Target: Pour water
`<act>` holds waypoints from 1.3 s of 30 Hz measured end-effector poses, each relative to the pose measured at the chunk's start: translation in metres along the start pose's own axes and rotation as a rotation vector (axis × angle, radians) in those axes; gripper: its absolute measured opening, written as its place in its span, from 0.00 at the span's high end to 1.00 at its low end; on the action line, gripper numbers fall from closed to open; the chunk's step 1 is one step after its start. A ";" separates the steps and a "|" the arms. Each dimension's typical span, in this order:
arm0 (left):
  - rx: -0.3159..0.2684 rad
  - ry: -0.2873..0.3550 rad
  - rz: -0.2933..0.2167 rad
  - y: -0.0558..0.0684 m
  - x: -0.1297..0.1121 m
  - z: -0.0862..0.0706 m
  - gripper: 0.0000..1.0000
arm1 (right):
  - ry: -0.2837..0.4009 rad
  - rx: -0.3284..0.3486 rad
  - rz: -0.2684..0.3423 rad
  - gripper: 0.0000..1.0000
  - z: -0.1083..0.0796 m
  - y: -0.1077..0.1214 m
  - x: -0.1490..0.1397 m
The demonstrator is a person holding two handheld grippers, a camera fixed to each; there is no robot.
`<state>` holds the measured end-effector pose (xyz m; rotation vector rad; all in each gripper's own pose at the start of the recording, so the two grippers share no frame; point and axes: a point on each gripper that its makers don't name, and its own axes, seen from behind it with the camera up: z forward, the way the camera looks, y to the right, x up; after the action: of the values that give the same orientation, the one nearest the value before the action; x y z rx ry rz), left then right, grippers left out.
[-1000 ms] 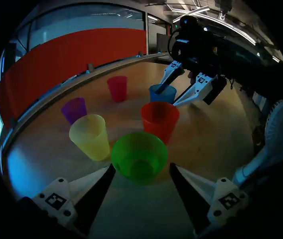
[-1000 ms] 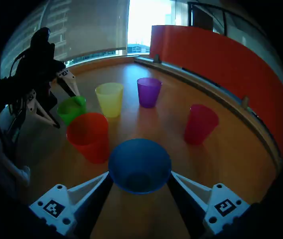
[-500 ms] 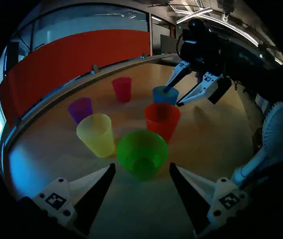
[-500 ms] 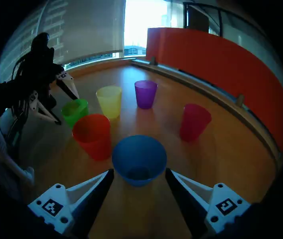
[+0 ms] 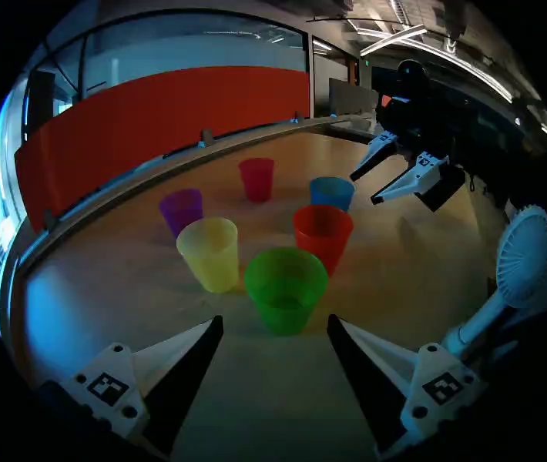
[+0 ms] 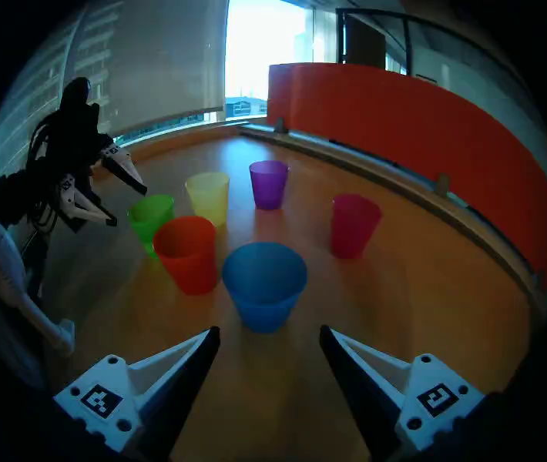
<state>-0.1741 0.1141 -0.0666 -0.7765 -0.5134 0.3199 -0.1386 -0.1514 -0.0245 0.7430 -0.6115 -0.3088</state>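
**Six cups on the desk, both grippers empty**

Whether any cup holds water is hard to make out, because the translucent plastic shows only a darker tint low down. The person holding the tools is a dark shape with the detail lost in shadow. A white fan [image 5: 524, 258] with a round ribbed head is partly cut off at the edge.

In the left gripper view the left gripper [image 5: 273, 318] is spread wide with nothing between its fingers, just short of the green cup [image 5: 285, 289]. Farther off, the right gripper [image 5: 364, 189] hangs above the desk [image 5: 404, 262] near the blue cup [image 5: 332, 192], also wide and empty.

The cups are smooth tapered tumblers, upright and wider at the rim. The yellow cup [image 5: 209, 252] and red cup [image 5: 323, 235] stand just behind the green one, with the purple cup [image 5: 182, 210] and magenta cup [image 5: 256, 178] beyond them. The desk is glossy wood, with an orange-red panel [image 5: 158, 108] behind it
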 end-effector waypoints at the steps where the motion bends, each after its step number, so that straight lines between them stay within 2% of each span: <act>1: 0.007 0.005 -0.003 -0.001 0.001 -0.003 0.00 | 0.003 -0.006 0.003 0.00 -0.004 0.001 -0.001; 9: 0.083 0.056 -0.032 -0.015 0.007 -0.026 0.00 | 0.045 -0.066 0.040 0.00 -0.031 0.009 -0.005; 18: 0.195 0.153 -0.098 -0.038 0.018 -0.046 0.00 | 0.128 -0.147 0.103 0.00 -0.051 0.014 -0.003; 22: 0.241 0.196 -0.123 -0.046 0.023 -0.051 0.00 | 0.162 -0.206 0.130 0.00 -0.060 0.023 -0.004; 30: 0.341 0.287 -0.203 -0.063 0.032 -0.061 0.00 | 0.235 -0.322 0.191 0.00 -0.076 0.041 -0.005; 39: 0.435 0.393 -0.263 -0.071 0.048 -0.068 0.00 | 0.330 -0.499 0.211 0.00 -0.099 0.067 0.001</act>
<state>-0.0904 0.0479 -0.0400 -0.3283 -0.1589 0.0247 -0.0727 -0.0515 -0.0332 0.2357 -0.2755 -0.1280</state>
